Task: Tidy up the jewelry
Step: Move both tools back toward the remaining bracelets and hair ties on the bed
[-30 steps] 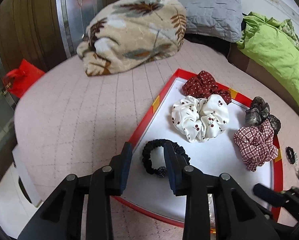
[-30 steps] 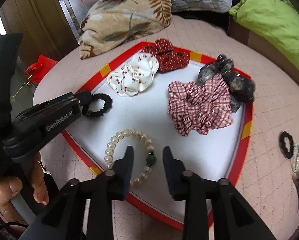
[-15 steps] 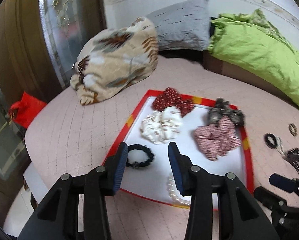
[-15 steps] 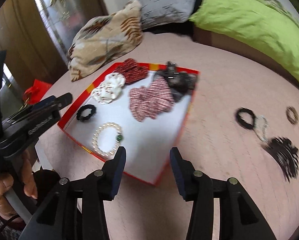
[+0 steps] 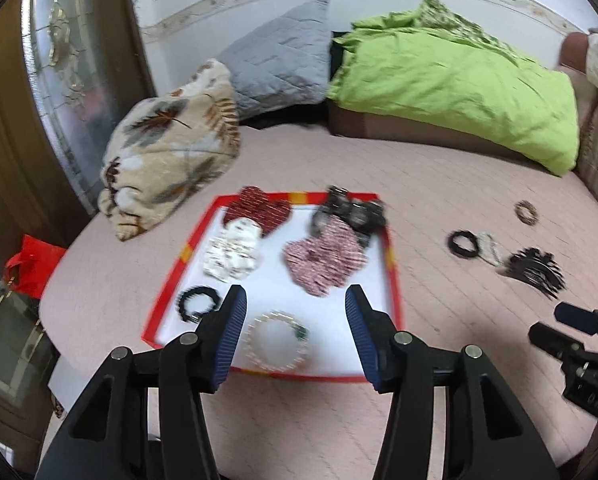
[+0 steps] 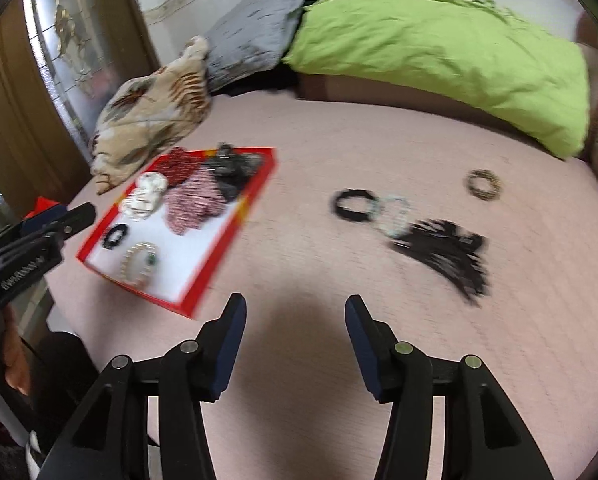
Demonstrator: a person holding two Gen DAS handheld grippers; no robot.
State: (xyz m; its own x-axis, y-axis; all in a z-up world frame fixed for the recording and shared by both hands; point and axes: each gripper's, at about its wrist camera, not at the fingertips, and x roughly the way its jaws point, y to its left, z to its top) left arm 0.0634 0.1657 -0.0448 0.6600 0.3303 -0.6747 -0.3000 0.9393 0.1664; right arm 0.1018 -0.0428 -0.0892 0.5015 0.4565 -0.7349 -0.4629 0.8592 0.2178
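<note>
A red-rimmed white tray (image 5: 395,280) (image 6: 255,196) lies on the pink bed. It holds several scrunchies, a black hair tie (image 5: 198,303) (image 6: 115,236) and a pearl bracelet (image 5: 277,340) (image 6: 139,262). Loose on the bed to the right lie a black ring (image 5: 463,243) (image 6: 355,205), a pale bracelet (image 6: 395,210), a black fringed piece (image 5: 535,270) (image 6: 447,252) and a beaded ring (image 5: 526,213) (image 6: 483,185). My left gripper (image 5: 295,328) hangs above the tray's near edge, jaws opening, nothing between them. My right gripper (image 6: 295,336) is over bare bedspread right of the tray, jaws opening and empty.
A leaf-print blanket roll (image 5: 167,148), a grey pillow (image 5: 283,68) and a green duvet (image 5: 459,80) lie at the back. A red bag (image 5: 31,264) sits off the bed's left edge. A hand (image 6: 15,364) holds the left gripper at the left.
Both grippers have pulled back and up from the tray and opened wider, leaving the black hair tie and pearl bracelet in it. The right gripper has swung right over the bedspread.
</note>
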